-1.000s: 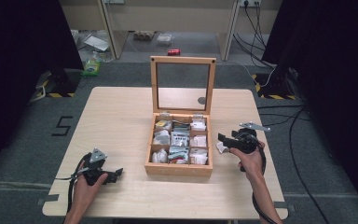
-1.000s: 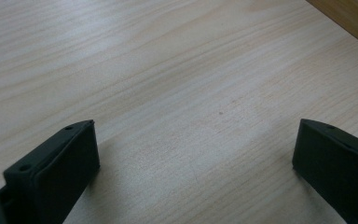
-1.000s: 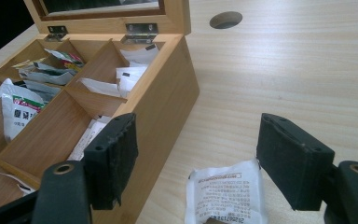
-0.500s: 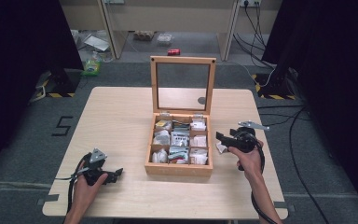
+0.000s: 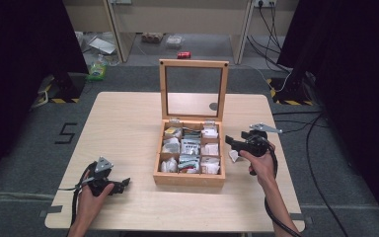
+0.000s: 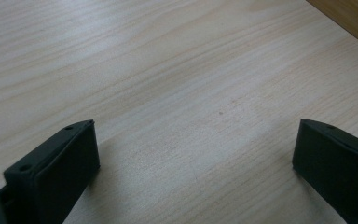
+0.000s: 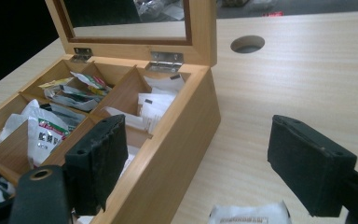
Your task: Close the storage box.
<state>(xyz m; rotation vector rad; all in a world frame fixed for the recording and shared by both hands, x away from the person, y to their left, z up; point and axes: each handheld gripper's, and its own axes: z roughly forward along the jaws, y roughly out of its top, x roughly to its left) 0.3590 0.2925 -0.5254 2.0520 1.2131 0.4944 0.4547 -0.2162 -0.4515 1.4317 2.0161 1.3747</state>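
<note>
Right gripper view: white packet [image 7: 249, 214] lies flat crosswise under the wide-open, empty right claw [image 7: 196, 163].

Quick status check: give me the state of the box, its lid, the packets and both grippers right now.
Box: open, on the table, compartments holding packets.
Lid: raised upright on its hinges.
Loose packet: lying on the table just right of the box, below the right gripper.
Right gripper: open, jaws just widened, nothing pinched.
Left gripper: open, empty, over bare table.
</note>
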